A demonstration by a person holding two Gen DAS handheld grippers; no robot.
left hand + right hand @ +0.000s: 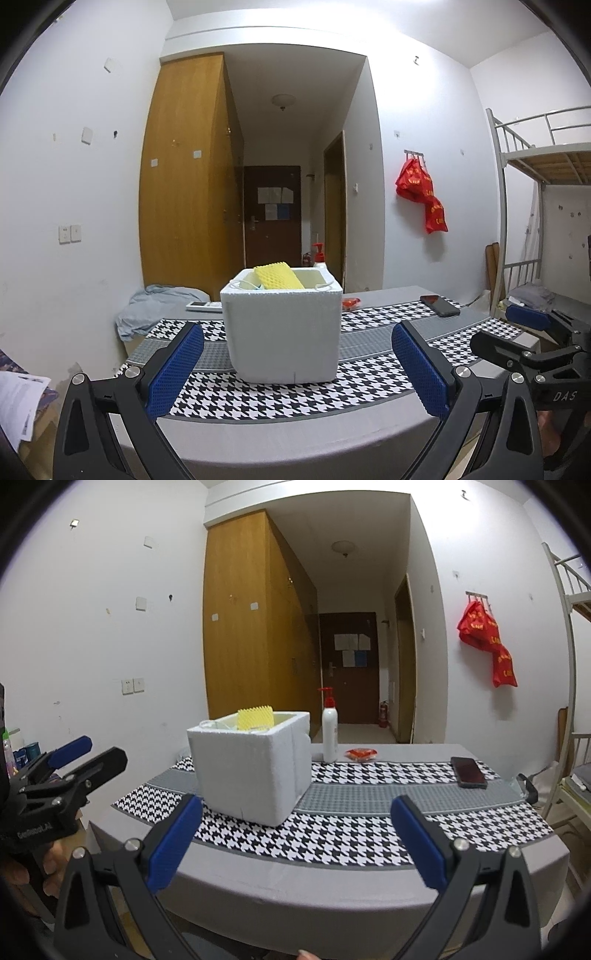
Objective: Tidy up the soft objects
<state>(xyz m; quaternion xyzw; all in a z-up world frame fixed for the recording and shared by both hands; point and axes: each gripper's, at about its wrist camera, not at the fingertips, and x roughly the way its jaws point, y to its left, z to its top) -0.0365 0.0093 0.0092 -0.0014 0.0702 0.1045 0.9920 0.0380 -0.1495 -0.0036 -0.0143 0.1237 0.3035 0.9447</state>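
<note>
A white foam box point(282, 330) stands on the houndstooth table runner point(295, 397). A yellow foam net sleeve point(277, 275) sticks up out of it, with a thin white cord at the rim. In the right wrist view the box point(251, 771) stands left of centre with the yellow sleeve point(255, 719) inside. My left gripper point(295, 369) is open and empty, just in front of the box. My right gripper point(295, 843) is open and empty, near the table's front edge, to the right of the box. Each gripper shows at the edge of the other's view.
A white pump bottle point(330, 731) stands behind the box. A small red packet point(361, 754) and a dark phone point(468, 771) lie at the back right of the table. A blue-grey cloth point(147, 308) hangs at the far left corner. A bunk bed point(535, 192) stands right.
</note>
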